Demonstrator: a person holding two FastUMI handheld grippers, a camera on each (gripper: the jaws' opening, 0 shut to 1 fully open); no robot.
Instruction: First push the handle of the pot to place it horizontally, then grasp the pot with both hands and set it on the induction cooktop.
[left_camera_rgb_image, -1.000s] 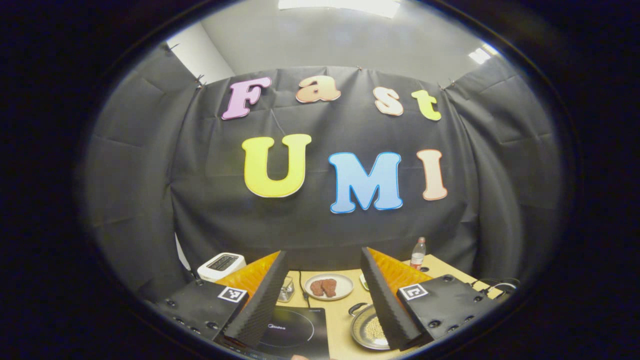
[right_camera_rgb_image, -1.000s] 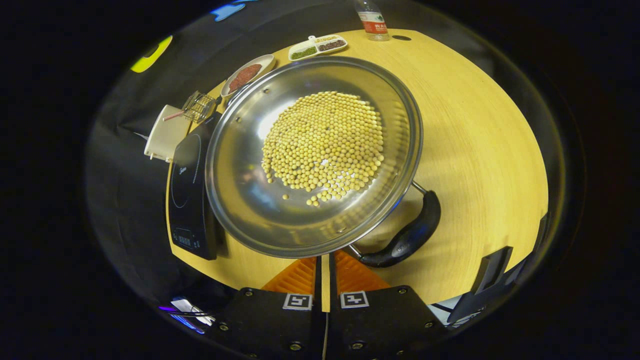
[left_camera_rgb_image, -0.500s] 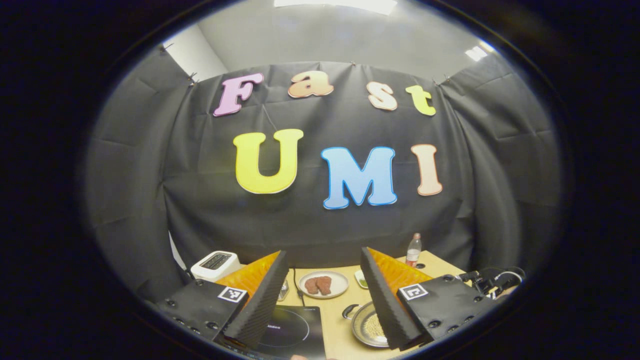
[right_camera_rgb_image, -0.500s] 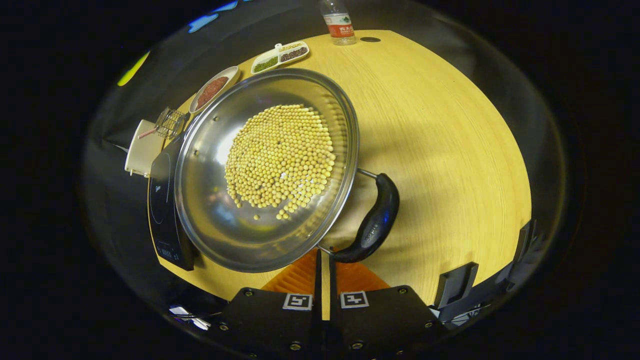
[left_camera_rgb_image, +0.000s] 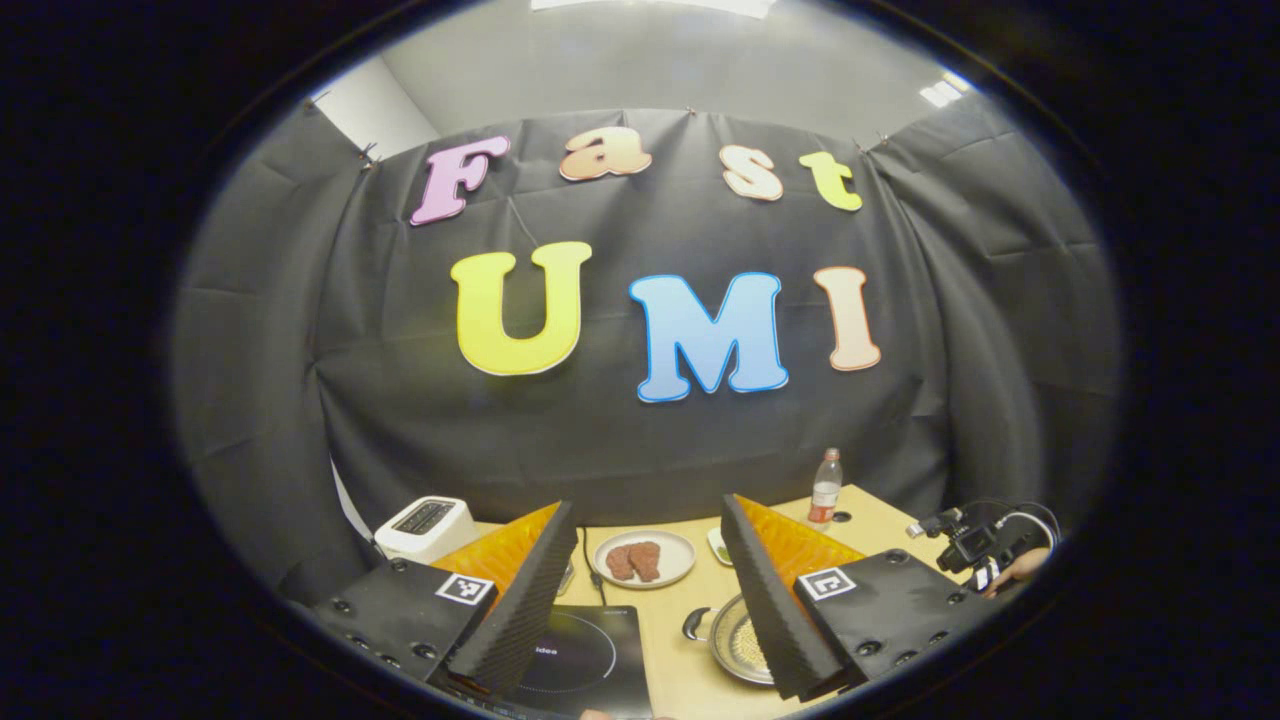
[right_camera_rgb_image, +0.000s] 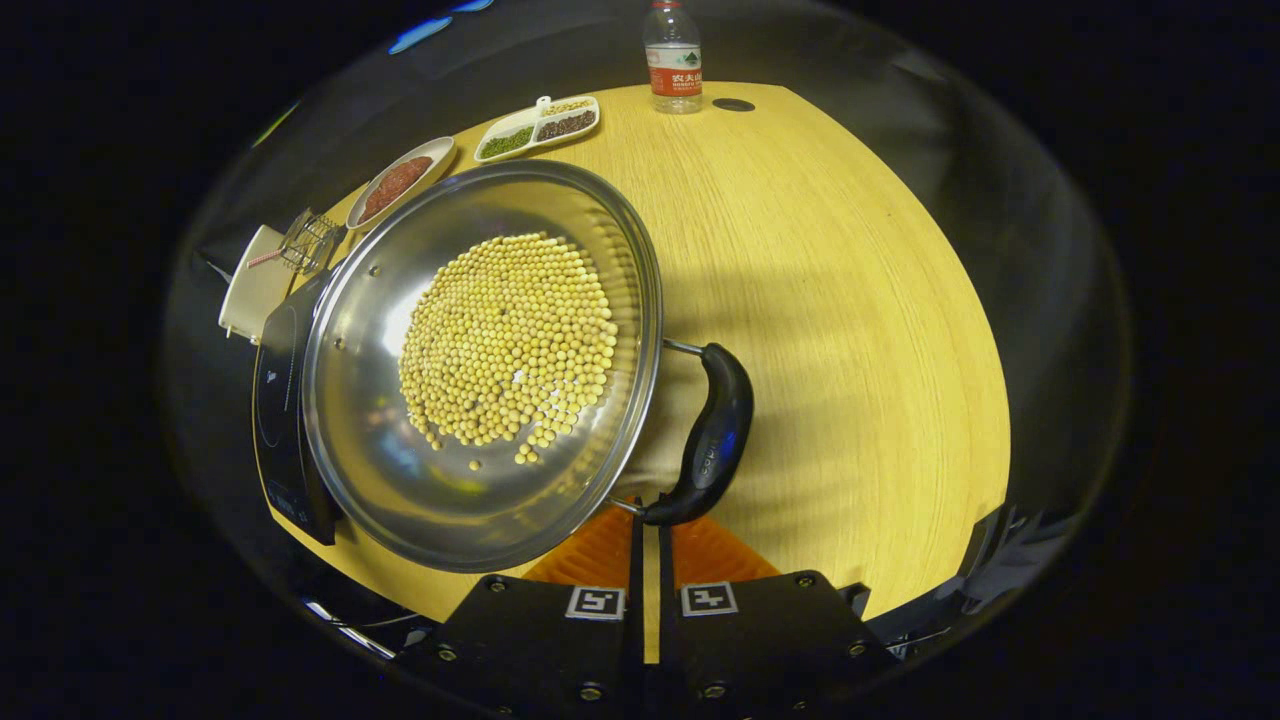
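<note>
The pot (right_camera_rgb_image: 480, 365), a shallow steel pan holding a layer of yellow beans (right_camera_rgb_image: 510, 340), sits on the wooden table (right_camera_rgb_image: 850, 300) just beside the cooktop (right_camera_rgb_image: 275, 400), its rim overlapping the cooktop's near edge in the right gripper view. It is not yet on the cooktop, so the lift is still to do. The black handle (right_camera_rgb_image: 710, 435) sticks out on the side of the pot away from the cooktop, and the right gripper (right_camera_rgb_image: 647, 545) is at its lower end with its fingers clenched nearly together; this looks like the pushing step, under way or close to finished. Whether the fingertips touch the handle I cannot tell, since the handle covers them. The left gripper (left_camera_rgb_image: 645, 590) hangs released and empty, well above the cooktop (left_camera_rgb_image: 585, 655), with the pot (left_camera_rgb_image: 735, 640) partly hidden behind its finger. Beyond the pot lie a plate (right_camera_rgb_image: 398, 182), a divided dish (right_camera_rgb_image: 535, 125) and a bottle (right_camera_rgb_image: 672, 60). The pot's second handle (left_camera_rgb_image: 693, 624) is small and hard to read.
</note>
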